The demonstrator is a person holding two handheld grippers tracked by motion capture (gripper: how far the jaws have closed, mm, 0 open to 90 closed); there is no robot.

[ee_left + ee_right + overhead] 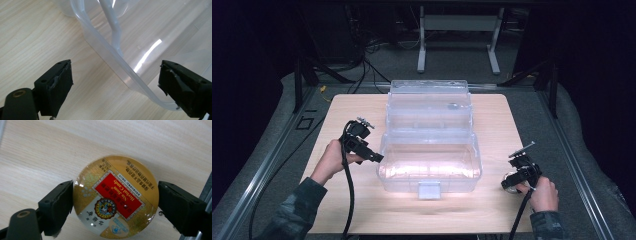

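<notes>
Candy tin sits pinched in the right gripper, ready for lifting into the clear box; left gripper is spread.

Both grippers' fingers apart

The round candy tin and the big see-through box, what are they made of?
The candy tin looks like gold-printed metal with a glossy lid: light glints off it, though shiny plastic is possible. The see-through box seems to be clear, smooth plastic: the wooden table shows through its walls, and its rim looks milky and moulded.
</notes>
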